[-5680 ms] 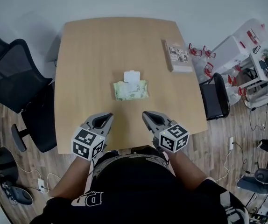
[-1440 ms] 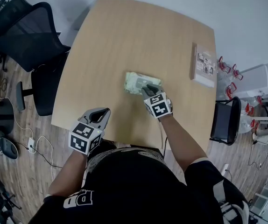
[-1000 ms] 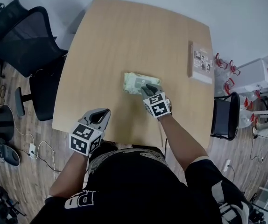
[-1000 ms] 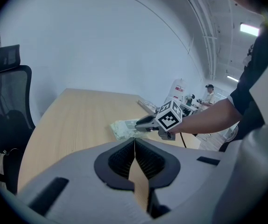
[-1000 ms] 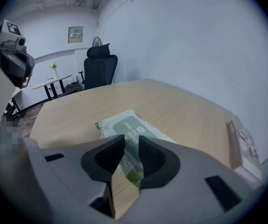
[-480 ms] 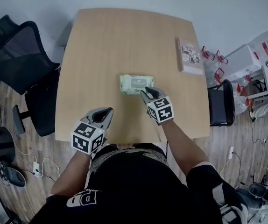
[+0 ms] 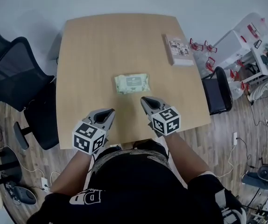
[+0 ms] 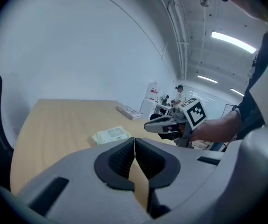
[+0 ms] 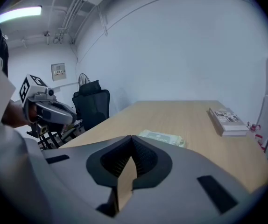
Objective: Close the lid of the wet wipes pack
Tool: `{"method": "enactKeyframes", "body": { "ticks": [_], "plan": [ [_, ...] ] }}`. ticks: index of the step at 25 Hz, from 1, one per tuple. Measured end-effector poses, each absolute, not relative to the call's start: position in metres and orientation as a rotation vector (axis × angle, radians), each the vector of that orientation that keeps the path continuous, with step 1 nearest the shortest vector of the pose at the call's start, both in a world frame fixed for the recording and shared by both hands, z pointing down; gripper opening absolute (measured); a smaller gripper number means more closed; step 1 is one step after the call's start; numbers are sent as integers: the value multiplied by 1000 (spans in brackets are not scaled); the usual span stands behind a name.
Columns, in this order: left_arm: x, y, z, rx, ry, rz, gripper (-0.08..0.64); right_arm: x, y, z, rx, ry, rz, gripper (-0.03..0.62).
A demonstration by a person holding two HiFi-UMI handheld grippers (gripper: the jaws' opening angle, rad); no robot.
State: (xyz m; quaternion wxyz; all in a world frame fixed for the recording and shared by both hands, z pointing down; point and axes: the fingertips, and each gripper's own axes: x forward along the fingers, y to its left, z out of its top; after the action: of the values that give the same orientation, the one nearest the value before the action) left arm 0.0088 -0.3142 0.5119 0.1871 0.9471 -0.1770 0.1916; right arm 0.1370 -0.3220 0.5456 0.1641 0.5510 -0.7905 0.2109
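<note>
Nearest the person's black top (image 7: 134, 185), both grippers are held over the table's near edge, on the person's side of the wet wipes pack (image 7: 131, 83). The left gripper (image 7: 108, 112) has its jaws pressed together with nothing between them; its own view shows the ribbed pads (image 8: 124, 157) meeting in a thin line. The right gripper (image 7: 145, 100) is likewise closed and empty, and it is the closer of the two to the pack, though it does not touch it.

The pack lies flat near the middle of the wooden table (image 7: 92, 45), apart from everything else. Its lid sits down flush on the top face, so the pack reads as closed and the wipes inside cannot be seen. In the left gripper view the pack (image 8: 110, 135) shows just past the jaws, with the right gripper (image 8: 159, 125) to its right; in the right gripper view the pack (image 9: 162, 137) lies straight ahead, with the left gripper (image 9: 54, 111) off to the side.

Beyond the pack, towards the table's far right corner, lies a book (image 7: 178, 49); its cover print is too small to read. Left of the table stands a black office chair (image 7: 12, 73), cut off by the frame edge. To the right of the table a white shelf (image 7: 239, 45) carries small red items that cannot be made out.
</note>
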Motion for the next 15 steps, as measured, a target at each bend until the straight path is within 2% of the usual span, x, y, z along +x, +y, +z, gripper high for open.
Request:
{"method": "enactKeyframes", "body": {
  "ticks": [15],
  "plan": [
    [44, -241, 467, 2661, -577, 358, 20, 131, -210, 473, 1471, -2534, 671, 5]
  ]
}}
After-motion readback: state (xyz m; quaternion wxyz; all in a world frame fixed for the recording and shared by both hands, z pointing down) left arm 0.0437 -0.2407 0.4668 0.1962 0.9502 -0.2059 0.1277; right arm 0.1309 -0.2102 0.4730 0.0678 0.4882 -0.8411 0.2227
